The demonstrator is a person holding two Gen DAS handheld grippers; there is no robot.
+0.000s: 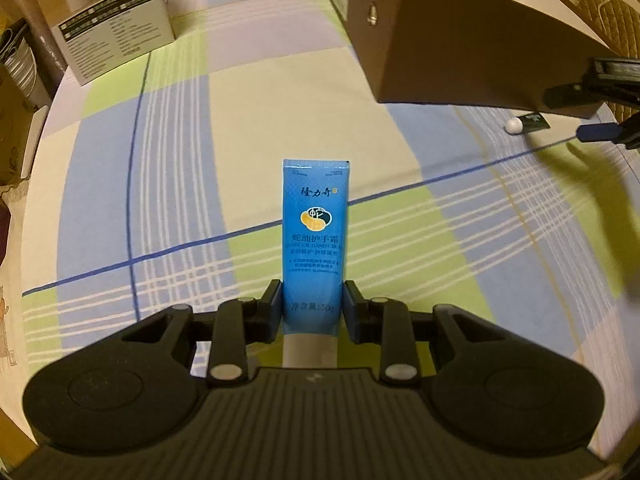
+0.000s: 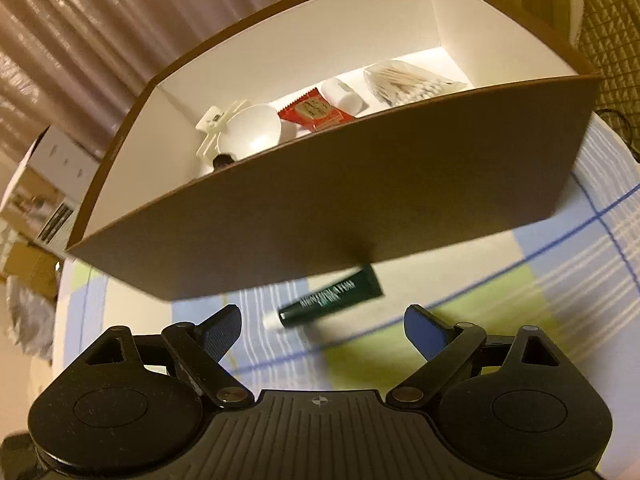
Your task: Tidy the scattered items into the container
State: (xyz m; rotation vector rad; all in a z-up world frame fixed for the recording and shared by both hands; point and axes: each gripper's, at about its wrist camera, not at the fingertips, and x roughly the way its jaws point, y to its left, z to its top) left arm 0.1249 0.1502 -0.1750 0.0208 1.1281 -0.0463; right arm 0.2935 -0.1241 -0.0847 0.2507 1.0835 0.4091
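My left gripper (image 1: pixel 313 300) is shut on a blue hand cream tube (image 1: pixel 314 236) and holds it above the checked tablecloth. The brown box (image 1: pixel 460 40) with a white inside stands at the upper right. In the right wrist view my right gripper (image 2: pixel 322 326) is open and empty, just in front of the box's near wall (image 2: pixel 340 200). A dark green tube with a white cap (image 2: pixel 332 300) lies on the cloth between the fingers and the box; it also shows in the left wrist view (image 1: pixel 528 122). My right gripper's fingertip (image 1: pixel 596 132) shows at the right edge there.
Inside the box lie a white bowl (image 2: pixel 256 128), a red sachet (image 2: pixel 316 112), a white roll (image 2: pixel 342 94) and a bag of cotton swabs (image 2: pixel 404 80). A printed carton (image 1: pixel 108 24) stands at the table's far left. The round table's edge curves along the left.
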